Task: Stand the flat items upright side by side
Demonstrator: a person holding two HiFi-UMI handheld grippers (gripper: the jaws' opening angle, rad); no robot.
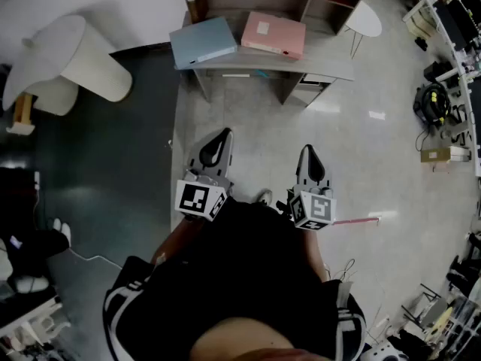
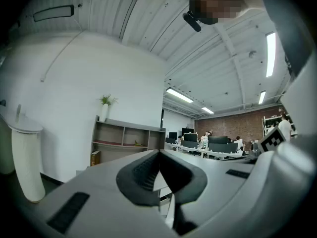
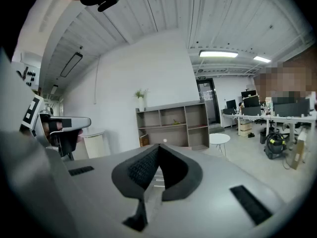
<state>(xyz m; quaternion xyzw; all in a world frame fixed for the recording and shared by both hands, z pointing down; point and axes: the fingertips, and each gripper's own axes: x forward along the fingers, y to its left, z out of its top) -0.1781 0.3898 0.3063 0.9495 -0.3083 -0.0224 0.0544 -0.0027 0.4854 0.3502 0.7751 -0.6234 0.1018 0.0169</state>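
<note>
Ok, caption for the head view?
Shut, empty left claw and right claw held short of a desk where a blue folder and a pink folder lie flat.

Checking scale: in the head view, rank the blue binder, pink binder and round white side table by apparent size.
Largest: blue binder and pink binder, about alike, unranked.
Smallest: round white side table.

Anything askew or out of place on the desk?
The blue folder and pink folder lie flat on the desk, angled opposite ways, not upright. The blue one's corner seems to overhang the left edge. Nothing looks spilled or damaged.
</note>
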